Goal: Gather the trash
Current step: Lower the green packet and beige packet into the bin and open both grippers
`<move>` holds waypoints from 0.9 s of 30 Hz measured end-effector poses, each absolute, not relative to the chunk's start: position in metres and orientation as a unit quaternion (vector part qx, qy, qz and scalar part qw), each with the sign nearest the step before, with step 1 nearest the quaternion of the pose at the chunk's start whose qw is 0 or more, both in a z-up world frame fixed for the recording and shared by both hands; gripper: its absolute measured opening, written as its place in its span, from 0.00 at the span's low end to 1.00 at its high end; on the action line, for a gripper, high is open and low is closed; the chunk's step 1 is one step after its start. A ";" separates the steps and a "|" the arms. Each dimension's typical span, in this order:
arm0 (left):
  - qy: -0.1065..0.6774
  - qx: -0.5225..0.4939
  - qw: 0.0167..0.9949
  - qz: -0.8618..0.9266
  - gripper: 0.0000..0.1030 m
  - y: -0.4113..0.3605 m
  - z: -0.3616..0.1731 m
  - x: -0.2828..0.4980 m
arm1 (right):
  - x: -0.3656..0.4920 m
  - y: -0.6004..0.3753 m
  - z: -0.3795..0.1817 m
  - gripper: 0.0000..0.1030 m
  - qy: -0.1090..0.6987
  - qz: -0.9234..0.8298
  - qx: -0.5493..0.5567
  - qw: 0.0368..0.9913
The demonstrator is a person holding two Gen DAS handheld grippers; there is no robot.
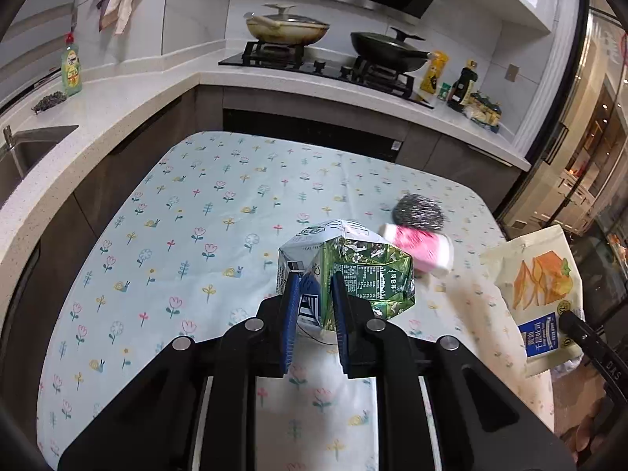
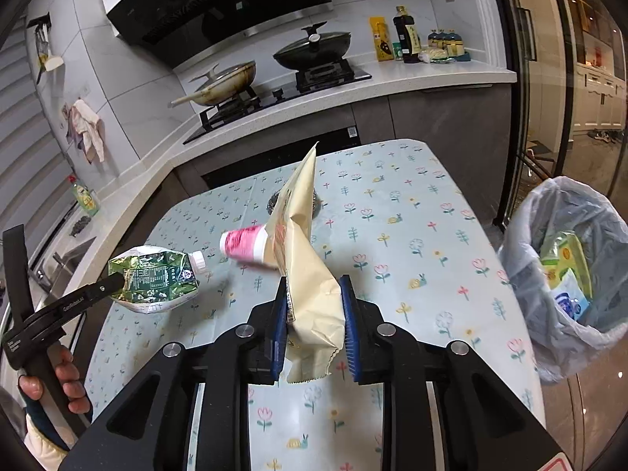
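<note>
1. Left wrist view: the left gripper (image 1: 314, 294) is pinching a crumpled green carton (image 1: 345, 271), jaws nearly closed on its flattened end, and holding it clear above the flowered tablecloth (image 1: 176, 216). A pink-and-white cup (image 1: 420, 249) and a steel scourer (image 1: 420, 210) are lying just beyond, near the table's right edge.
2. Right wrist view: the right gripper (image 2: 314, 314) is clamping a cream snack bag (image 2: 306, 259), jaws narrow on its lower part, off the table. The lined trash bin (image 2: 565, 274) is standing past the right edge, already holding packets.
3. Judgement: both pieces are being carried; the next move calls for swinging right over the edge, with open room, then releasing above the bin's mouth.
</note>
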State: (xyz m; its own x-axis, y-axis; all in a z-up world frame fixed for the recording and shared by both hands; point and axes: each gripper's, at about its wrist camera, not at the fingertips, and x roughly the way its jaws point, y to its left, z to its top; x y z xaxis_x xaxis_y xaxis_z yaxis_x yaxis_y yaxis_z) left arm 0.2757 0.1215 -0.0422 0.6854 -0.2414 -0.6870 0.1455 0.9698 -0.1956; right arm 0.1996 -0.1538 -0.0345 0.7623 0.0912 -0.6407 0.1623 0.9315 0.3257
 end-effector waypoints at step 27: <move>0.333 0.007 0.906 -0.262 0.16 -0.064 0.020 0.180 | 0.074 -0.274 0.001 0.21 0.267 -0.104 0.237 0.928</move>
State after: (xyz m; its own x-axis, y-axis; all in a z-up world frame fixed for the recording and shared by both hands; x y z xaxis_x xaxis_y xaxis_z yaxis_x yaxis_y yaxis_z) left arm 0.1801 -0.0640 0.0196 0.6419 -0.4695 -0.6062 0.4786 0.8630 -0.1616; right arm 0.0742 -0.2740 0.0011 0.8354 -0.0665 -0.5456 0.3196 0.8663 0.3838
